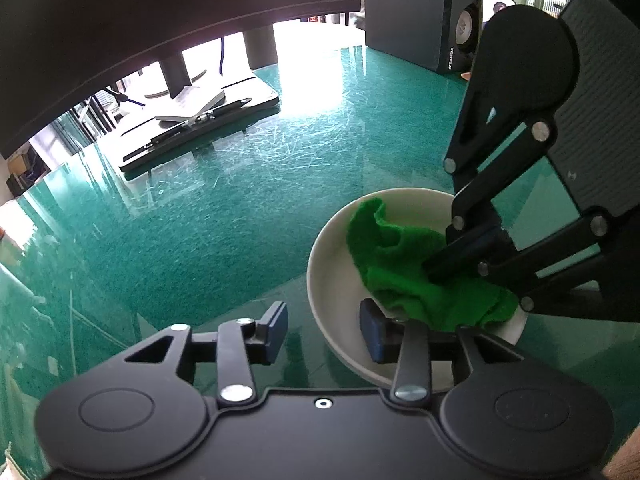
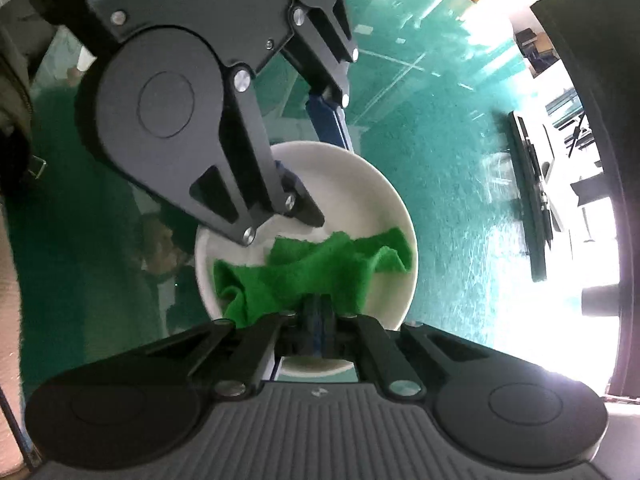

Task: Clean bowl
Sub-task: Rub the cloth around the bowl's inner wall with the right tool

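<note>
A white bowl (image 1: pixel 332 280) stands on the green glass table; it also shows in the right wrist view (image 2: pixel 360 184). A green cloth (image 1: pixel 404 264) lies inside it, also seen in the right wrist view (image 2: pixel 312 268). My right gripper (image 2: pixel 316 308) is shut on the green cloth and presses it into the bowl; in the left wrist view it reaches in from the right (image 1: pixel 436 268). My left gripper (image 1: pixel 324 332) is open and straddles the bowl's near rim, one finger inside and one outside. In the right wrist view the left gripper (image 2: pixel 316 168) comes in from the top left.
A monitor base with a pen and papers (image 1: pixel 200 120) stands at the back of the table, also in the right wrist view (image 2: pixel 532 196). A dark speaker (image 1: pixel 424 12) stands at the back right. The scratched green table top (image 1: pixel 240 200) stretches left of the bowl.
</note>
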Available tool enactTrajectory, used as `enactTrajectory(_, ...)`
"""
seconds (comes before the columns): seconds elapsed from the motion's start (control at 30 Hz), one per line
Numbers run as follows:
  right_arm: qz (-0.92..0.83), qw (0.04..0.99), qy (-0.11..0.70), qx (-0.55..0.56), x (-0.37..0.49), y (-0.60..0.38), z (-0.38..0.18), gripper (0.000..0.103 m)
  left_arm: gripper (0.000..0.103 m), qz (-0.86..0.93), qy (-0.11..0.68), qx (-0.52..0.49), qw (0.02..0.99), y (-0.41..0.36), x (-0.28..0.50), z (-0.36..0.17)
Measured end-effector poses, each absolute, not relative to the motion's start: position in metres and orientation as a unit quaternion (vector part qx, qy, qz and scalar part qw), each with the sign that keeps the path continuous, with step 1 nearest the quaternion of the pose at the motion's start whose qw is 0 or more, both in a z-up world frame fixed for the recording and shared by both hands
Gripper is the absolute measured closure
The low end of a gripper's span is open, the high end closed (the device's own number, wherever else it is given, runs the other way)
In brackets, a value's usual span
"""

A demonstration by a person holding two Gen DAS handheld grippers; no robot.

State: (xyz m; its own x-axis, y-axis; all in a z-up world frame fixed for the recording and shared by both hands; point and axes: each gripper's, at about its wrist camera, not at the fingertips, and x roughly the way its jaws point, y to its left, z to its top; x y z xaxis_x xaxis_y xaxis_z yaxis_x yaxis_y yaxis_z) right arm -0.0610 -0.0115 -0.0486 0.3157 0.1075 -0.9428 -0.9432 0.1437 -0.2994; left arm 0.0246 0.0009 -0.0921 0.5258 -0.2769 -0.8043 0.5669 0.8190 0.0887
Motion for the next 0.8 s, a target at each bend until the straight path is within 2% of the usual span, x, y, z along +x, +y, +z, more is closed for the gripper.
enactTrajectory(0.2, 0.433, 0.633, 0.448, -0.460, -0.054, -0.010, -0.048, 0.103, 0.062, -0.247, 0.420, 0.170, 0.857, 0.001, 0.026, -0.093)
enactTrajectory(0.47, 0.458, 0.637, 0.439, -0.438, -0.066, -0.007, -0.045, 0.102, 0.062, -0.252, 0.420, 0.177, 0.854, 0.000, 0.026, -0.092)
enactTrajectory(0.57, 0.454, 0.628, 0.423, -0.469, -0.069, -0.007, -0.046, 0.102, 0.062, -0.252, 0.420, 0.176, 0.854, 0.000, 0.026, -0.092)
enactTrajectory(0.63, 0.437, 0.631, 0.393, -0.506, -0.074, -0.007, -0.049, 0.100, 0.062, -0.250, 0.420, 0.177, 0.854, 0.000, 0.026, -0.092)
enactTrajectory(0.8, 0.402, 0.642, 0.332, -0.562, -0.078, -0.008, -0.062, 0.101, 0.062, -0.252, 0.420, 0.176, 0.854, 0.000, 0.025, -0.092)
